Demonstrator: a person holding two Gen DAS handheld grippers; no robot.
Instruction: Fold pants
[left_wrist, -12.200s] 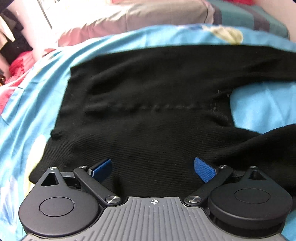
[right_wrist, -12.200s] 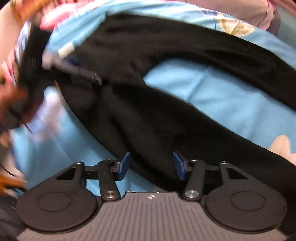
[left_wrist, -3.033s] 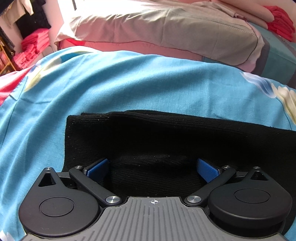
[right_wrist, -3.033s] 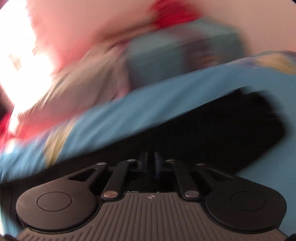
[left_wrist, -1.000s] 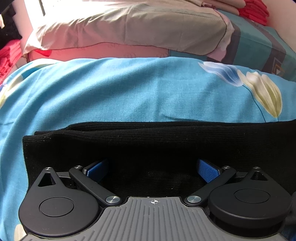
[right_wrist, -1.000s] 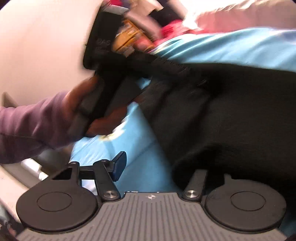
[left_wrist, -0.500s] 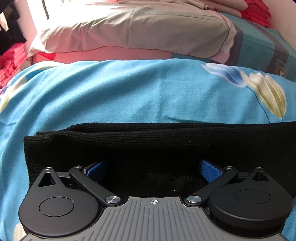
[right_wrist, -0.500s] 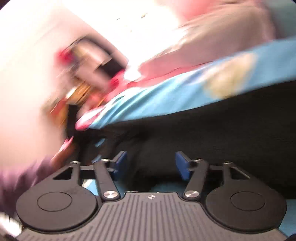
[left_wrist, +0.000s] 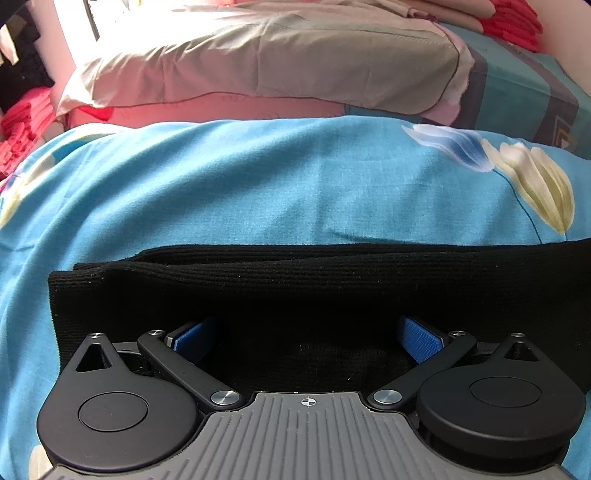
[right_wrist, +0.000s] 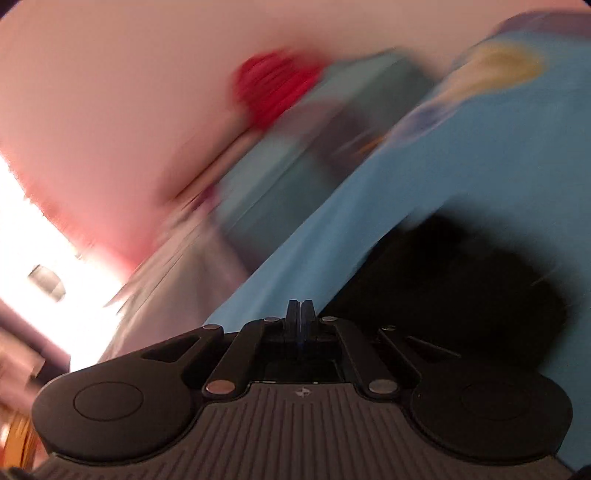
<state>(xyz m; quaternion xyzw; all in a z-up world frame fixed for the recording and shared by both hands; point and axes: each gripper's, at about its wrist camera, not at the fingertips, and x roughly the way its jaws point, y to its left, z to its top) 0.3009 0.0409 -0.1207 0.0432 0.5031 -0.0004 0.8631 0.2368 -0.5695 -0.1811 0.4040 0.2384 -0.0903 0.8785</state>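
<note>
The black ribbed pants (left_wrist: 295, 280) lie on the blue bed sheet (left_wrist: 258, 177) as a long strip folded lengthwise, its end at the left. My left gripper (left_wrist: 306, 336) rests on them from the near side, open, with its blue pads (left_wrist: 421, 338) wide apart and black cloth lying between them. The right wrist view is badly blurred by motion. In it my right gripper (right_wrist: 300, 314) has its jaws closing, the fingers nearly together, and I see nothing between them. A dark blur of the pants (right_wrist: 461, 280) lies to its right on the sheet.
A beige pillow (left_wrist: 258, 62) lies across the head of the bed, beside a teal striped blanket (left_wrist: 524, 88) with red clothes (left_wrist: 513, 18) on it. More red clothes (left_wrist: 22, 122) sit at the far left. The sheet has printed flowers (left_wrist: 532, 181).
The right gripper's view swung fast from the pants' end and the other hand to the wall and far bedding. Its jaws went from apart to nearly together. The left gripper stayed put.
</note>
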